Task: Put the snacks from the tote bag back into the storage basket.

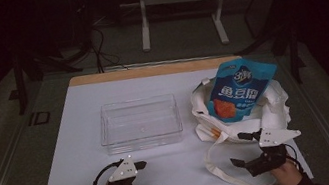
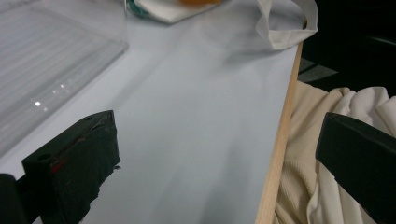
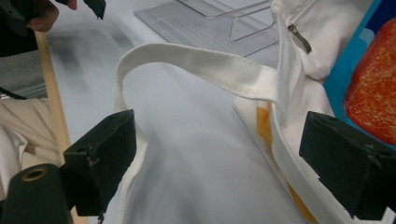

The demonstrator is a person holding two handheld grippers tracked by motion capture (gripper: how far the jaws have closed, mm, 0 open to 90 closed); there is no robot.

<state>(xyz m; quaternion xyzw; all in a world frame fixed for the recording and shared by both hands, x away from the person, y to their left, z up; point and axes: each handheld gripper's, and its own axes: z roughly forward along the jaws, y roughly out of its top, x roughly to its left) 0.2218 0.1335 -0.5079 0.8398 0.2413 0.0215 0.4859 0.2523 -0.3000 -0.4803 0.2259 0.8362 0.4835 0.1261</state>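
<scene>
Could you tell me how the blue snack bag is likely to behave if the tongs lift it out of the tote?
The snack bag looks puffy and glossy, so it is probably light and may slip. It leans on the soft white tote, which will likely sag rather than steady it.

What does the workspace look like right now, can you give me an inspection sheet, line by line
Surface: white sheet on a wood-edged table.
Job's things: clear plastic bin, empty, left of centre; white tote bag at right, a blue snack pouch sticking out of it, one strap trailing toward the near edge.
Clutter: nothing seen.
Grippers: left gripper open, empty, near the front edge; right gripper open, empty, its fingers either side of the bag strap.
Cables: black cable looping from the left gripper; more on the floor behind.
Surroundings: dark room, white stand legs beyond the table.
</scene>
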